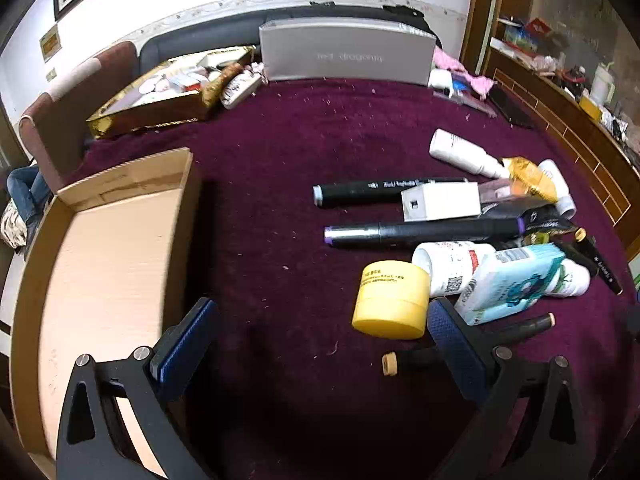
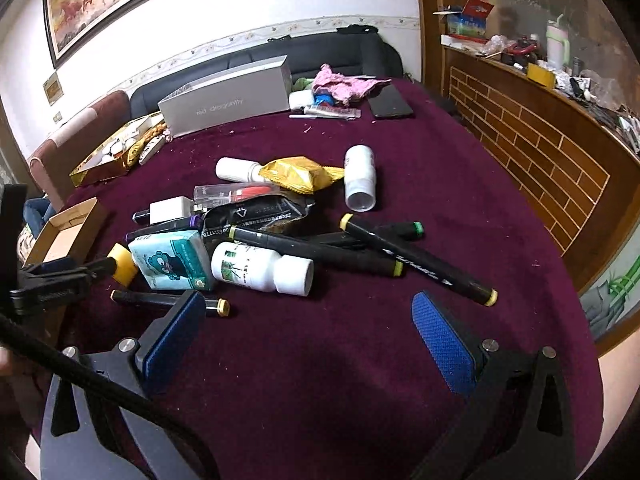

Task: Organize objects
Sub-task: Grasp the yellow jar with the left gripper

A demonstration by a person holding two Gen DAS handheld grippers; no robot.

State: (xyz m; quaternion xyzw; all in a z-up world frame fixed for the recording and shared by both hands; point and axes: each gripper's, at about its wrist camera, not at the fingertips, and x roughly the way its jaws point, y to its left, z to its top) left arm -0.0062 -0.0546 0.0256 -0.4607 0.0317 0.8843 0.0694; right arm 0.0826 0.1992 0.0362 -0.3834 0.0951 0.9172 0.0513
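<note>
A heap of small objects lies on the dark red cloth: a yellow jar (image 1: 390, 300), a teal tissue pack (image 1: 510, 282), a white bottle (image 2: 262, 268), several black markers (image 1: 424, 232), a white adapter (image 1: 440, 200) and a gold packet (image 2: 300, 174). An empty cardboard box (image 1: 108, 264) sits at the left. My left gripper (image 1: 320, 332) hangs open above bare cloth between box and heap, its right pad beside the yellow jar. My right gripper (image 2: 308, 332) is open too, over bare cloth just in front of the white bottle. Nothing sits between either pair of fingers.
A grey carton (image 1: 346, 54) stands at the far edge, with a gold tray (image 1: 160, 100) of items to its left and pink cloth (image 2: 344, 84) and a dark phone (image 2: 390, 102) to its right. A wooden counter (image 2: 540, 136) runs along the right.
</note>
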